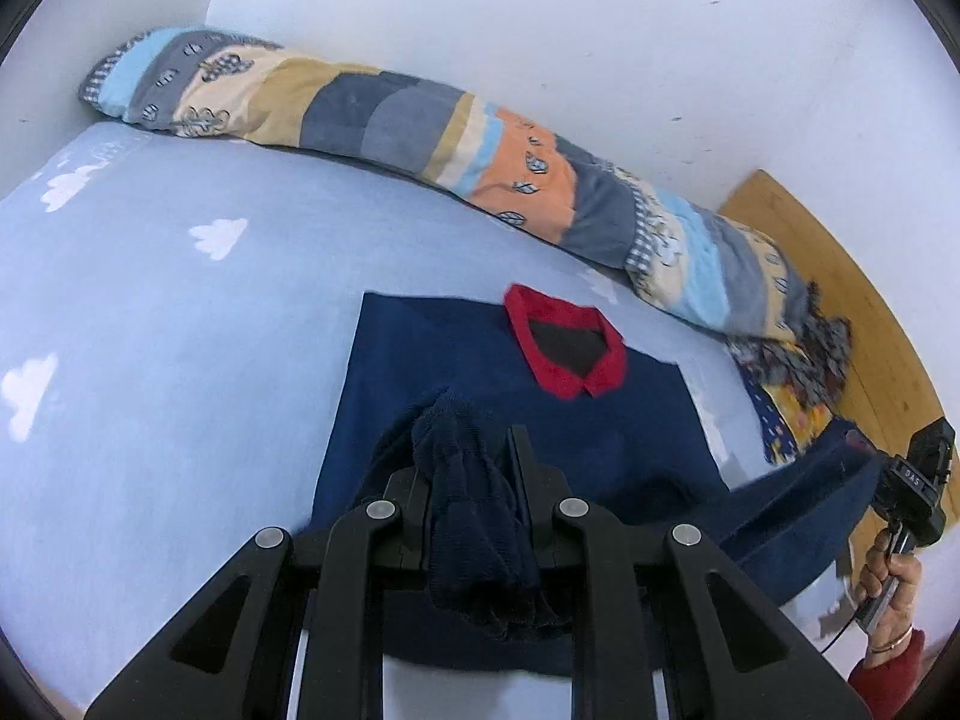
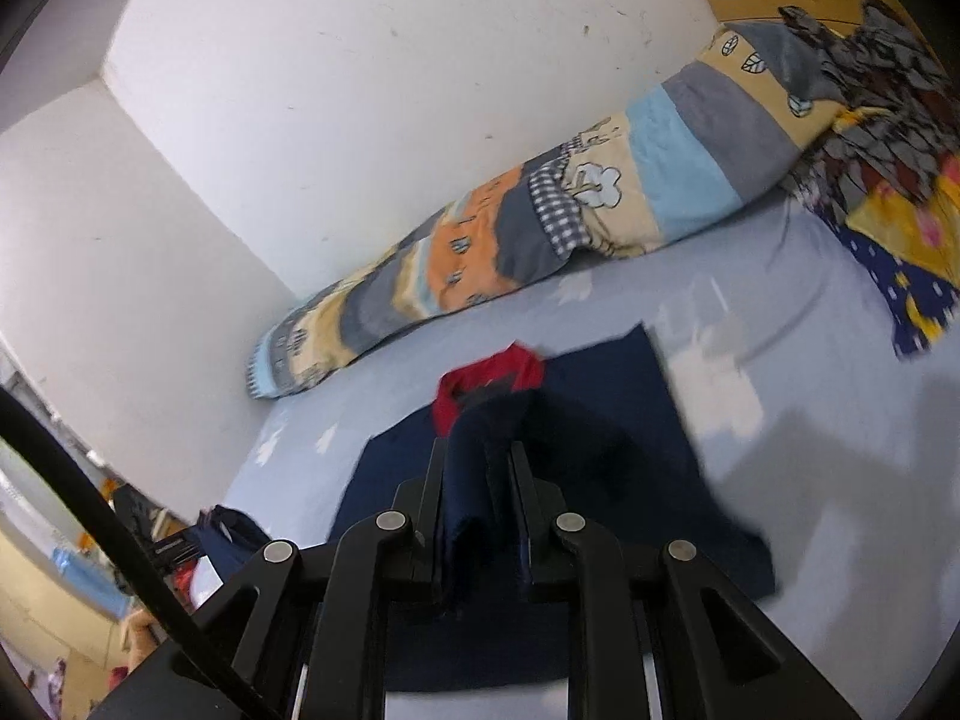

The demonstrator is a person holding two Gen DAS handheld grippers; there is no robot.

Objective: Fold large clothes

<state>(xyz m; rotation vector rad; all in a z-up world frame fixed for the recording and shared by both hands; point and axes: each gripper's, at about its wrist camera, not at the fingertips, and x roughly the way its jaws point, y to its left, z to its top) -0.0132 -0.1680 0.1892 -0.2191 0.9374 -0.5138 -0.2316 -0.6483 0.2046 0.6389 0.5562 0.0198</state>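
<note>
A navy sweater [image 1: 630,438] with a red collar [image 1: 564,342] lies on a light blue bed sheet [image 1: 180,360]. My left gripper [image 1: 474,450] is shut on a bunched navy hem of the sweater and holds it above the sweater's body. My right gripper [image 2: 480,456] is shut on another navy part of the same sweater [image 2: 600,438], near the red collar [image 2: 486,378]. The right gripper also shows in the left wrist view [image 1: 864,450] at the far right, with navy cloth stretched to it.
A rolled patchwork quilt [image 1: 420,120] lies along the white wall behind the sweater; it shows in the right wrist view too [image 2: 540,228]. A patterned dark and yellow cloth [image 2: 888,192] lies at the bed's right end by a wooden headboard [image 1: 840,276].
</note>
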